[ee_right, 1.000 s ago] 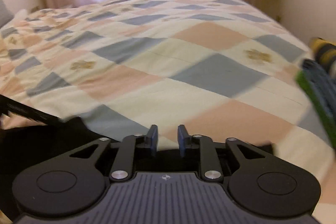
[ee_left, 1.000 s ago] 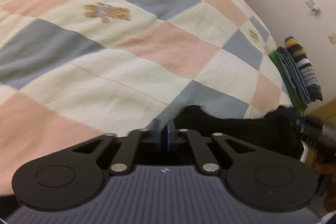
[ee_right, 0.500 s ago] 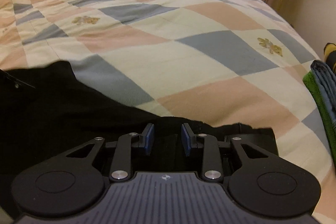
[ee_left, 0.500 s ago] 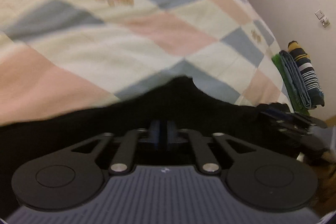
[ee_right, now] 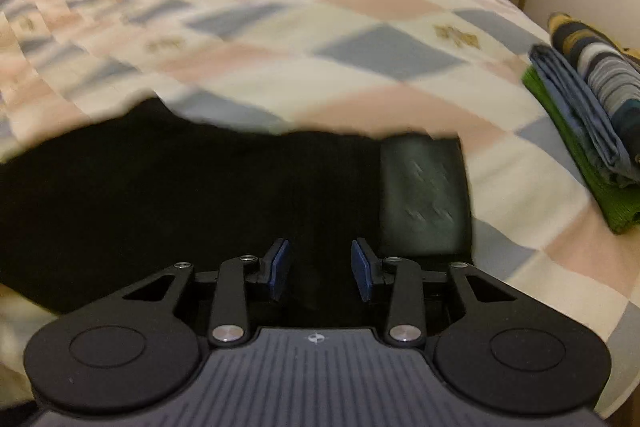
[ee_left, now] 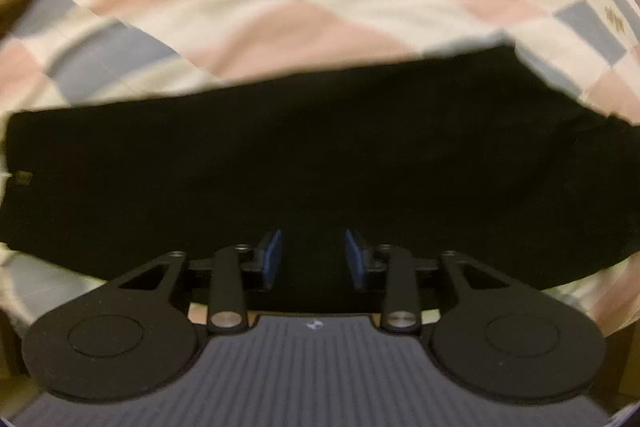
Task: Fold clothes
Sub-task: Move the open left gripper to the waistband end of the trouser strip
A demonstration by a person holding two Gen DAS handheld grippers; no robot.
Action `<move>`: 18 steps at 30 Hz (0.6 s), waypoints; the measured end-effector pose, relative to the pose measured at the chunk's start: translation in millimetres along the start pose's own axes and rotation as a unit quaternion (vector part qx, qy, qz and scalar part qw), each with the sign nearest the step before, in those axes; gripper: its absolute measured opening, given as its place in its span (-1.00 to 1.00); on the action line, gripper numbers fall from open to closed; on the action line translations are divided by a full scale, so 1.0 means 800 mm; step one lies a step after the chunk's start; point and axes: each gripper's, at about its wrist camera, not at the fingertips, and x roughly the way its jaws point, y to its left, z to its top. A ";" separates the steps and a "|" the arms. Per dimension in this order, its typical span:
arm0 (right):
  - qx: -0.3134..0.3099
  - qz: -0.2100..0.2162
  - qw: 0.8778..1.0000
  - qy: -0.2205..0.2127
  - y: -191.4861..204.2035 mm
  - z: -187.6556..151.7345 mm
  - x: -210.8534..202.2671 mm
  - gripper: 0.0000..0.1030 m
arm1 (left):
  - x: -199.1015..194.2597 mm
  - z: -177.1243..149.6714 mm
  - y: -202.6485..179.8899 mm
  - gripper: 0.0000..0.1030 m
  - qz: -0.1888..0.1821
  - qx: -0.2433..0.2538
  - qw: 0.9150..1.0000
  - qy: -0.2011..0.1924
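A black garment (ee_left: 320, 155) lies spread flat on the checked bedspread (ee_left: 304, 7). Above it, the left gripper (ee_left: 313, 254) and right gripper (ee_right: 320, 269) have just been opening; their fingers (ee_right: 362, 269) stand spread, pinching nothing.

We look down steeply and close from the left wrist, shallower from the right — both share the black garment (ee_left: 320, 163) (ee_right: 200, 195) on the quilt (ee_left: 280, 7) (ee_right: 360, 39).
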 end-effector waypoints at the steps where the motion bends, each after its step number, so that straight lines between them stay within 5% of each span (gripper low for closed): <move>1: 0.000 0.013 1.000 0.002 0.011 0.006 -0.010 0.05 | -0.019 0.003 0.000 -0.24 0.008 -0.002 1.000 -0.008; 10: -0.008 0.102 0.993 0.054 0.101 0.018 -0.060 0.15 | -0.152 0.011 0.039 0.03 0.046 -0.036 0.996 -0.073; 18: -0.030 0.100 0.994 0.036 0.149 0.046 -0.088 0.30 | -0.178 0.014 0.098 0.05 0.042 -0.037 0.995 -0.087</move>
